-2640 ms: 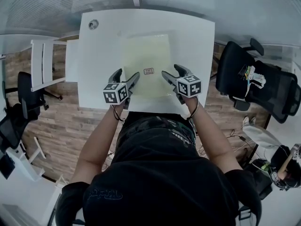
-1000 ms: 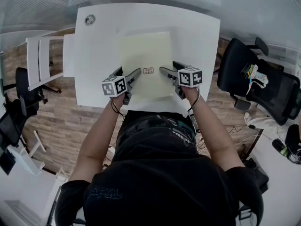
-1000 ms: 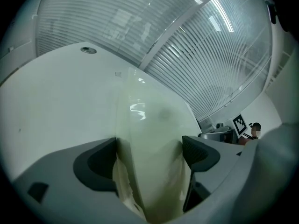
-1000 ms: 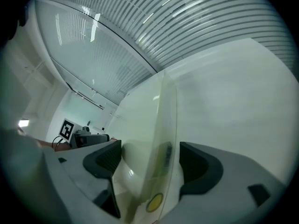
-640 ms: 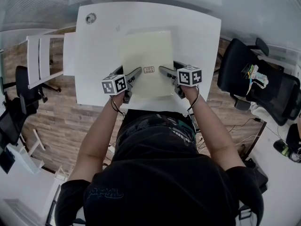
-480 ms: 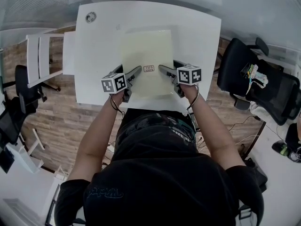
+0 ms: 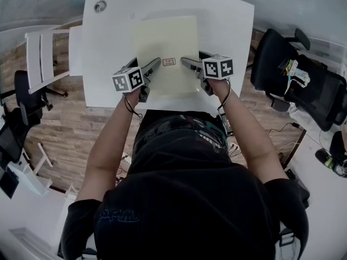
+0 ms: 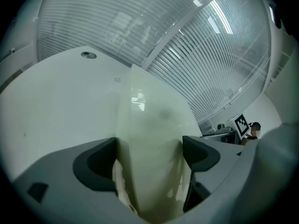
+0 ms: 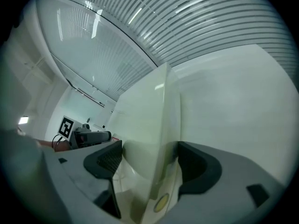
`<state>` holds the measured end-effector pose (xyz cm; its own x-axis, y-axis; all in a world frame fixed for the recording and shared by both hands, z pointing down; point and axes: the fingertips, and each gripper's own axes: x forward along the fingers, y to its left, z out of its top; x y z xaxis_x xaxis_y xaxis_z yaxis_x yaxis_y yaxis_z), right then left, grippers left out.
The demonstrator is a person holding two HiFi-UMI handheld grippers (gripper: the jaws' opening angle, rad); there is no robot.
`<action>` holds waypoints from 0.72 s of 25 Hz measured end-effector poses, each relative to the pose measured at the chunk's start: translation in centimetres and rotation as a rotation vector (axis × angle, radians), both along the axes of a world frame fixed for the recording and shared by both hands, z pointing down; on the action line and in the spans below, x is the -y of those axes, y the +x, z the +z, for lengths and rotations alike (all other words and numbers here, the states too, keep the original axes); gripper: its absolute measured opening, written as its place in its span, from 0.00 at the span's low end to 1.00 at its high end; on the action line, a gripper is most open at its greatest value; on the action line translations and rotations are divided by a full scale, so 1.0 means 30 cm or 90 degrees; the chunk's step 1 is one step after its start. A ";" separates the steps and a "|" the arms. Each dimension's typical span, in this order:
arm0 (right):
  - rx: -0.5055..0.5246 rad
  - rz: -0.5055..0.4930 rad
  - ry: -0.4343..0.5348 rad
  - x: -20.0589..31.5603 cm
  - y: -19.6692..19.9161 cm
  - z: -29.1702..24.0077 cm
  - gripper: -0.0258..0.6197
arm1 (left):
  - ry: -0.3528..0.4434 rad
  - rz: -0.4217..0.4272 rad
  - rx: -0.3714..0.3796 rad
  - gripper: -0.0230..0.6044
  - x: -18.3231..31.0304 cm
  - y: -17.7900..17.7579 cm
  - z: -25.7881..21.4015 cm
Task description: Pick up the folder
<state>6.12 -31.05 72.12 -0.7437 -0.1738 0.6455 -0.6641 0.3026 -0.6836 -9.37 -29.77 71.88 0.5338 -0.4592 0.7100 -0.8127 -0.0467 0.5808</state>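
A pale yellow-green folder lies over the middle of the white table, with a small red-printed label near its front edge. My left gripper grips the folder's near left part and my right gripper its near right part. In the left gripper view the folder fills the gap between the jaws of the left gripper and bows upward. In the right gripper view the folder's edge stands between the jaws of the right gripper, raised off the table.
A round cable grommet sits at the table's far left corner. A white chair stands left of the table and a black office chair on the right. Slatted glass walls rise behind the table.
Both grippers have closed in on the folder's front corners. The folder now bows up between the jaws. The head view has shifted, so the table sits higher in the frame.
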 end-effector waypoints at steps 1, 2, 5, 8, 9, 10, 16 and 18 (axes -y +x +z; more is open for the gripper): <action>-0.002 -0.001 0.004 0.002 0.003 -0.008 0.61 | 0.003 -0.002 -0.001 0.74 0.002 0.002 -0.007; -0.005 0.000 0.009 0.004 0.006 -0.017 0.61 | 0.006 -0.004 -0.002 0.74 0.003 0.004 -0.014; -0.010 0.000 0.020 0.004 0.003 -0.042 0.61 | 0.012 -0.003 -0.007 0.74 0.005 0.006 -0.031; -0.013 0.005 0.032 0.002 0.001 -0.071 0.61 | 0.020 0.003 -0.007 0.75 0.006 0.003 -0.054; -0.015 0.009 0.036 0.000 0.002 -0.081 0.61 | 0.023 0.005 -0.007 0.75 0.006 0.003 -0.063; -0.016 0.013 0.040 -0.003 0.002 -0.092 0.61 | 0.026 0.007 -0.007 0.75 0.005 0.003 -0.073; -0.023 0.038 0.081 -0.013 0.014 -0.177 0.61 | 0.063 0.024 -0.007 0.75 0.010 0.008 -0.164; -0.023 0.046 0.102 -0.022 0.006 -0.220 0.61 | 0.082 0.031 -0.006 0.75 0.007 0.001 -0.207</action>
<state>6.30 -30.40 65.53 -0.7019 -0.3283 0.6320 -0.7118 0.3559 -0.6056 -9.33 -29.99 65.67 0.5636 -0.5202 0.6417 -0.8024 -0.1602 0.5748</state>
